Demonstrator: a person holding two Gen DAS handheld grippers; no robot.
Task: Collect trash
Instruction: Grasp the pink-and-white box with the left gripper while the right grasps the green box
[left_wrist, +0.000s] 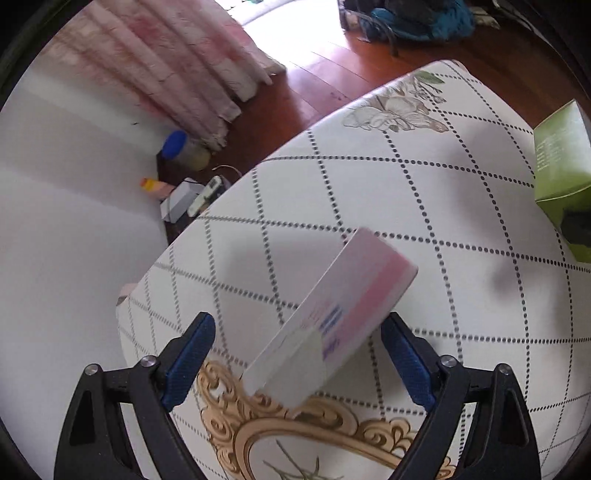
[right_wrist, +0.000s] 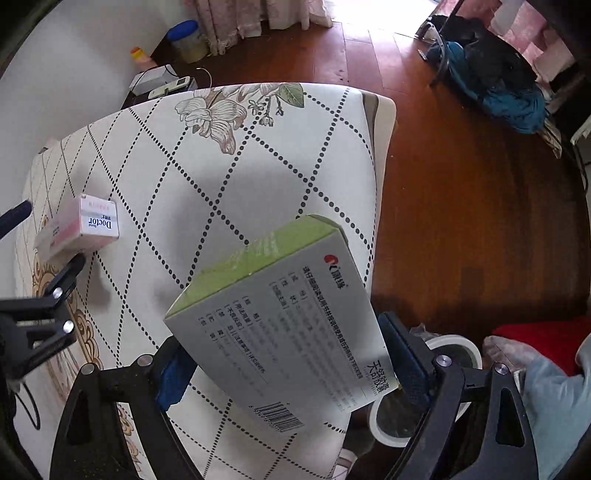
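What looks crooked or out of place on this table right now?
Both boxes sit askew. The pink box lies diagonally between the left tool's fingers, skewed to the table's grid. The green box is tilted, seemingly raised off the table, between the right tool's fingers. Nothing looks spilled.

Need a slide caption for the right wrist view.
Right gripper clamps a green-and-grey box above the patterned table; pink box lies left.
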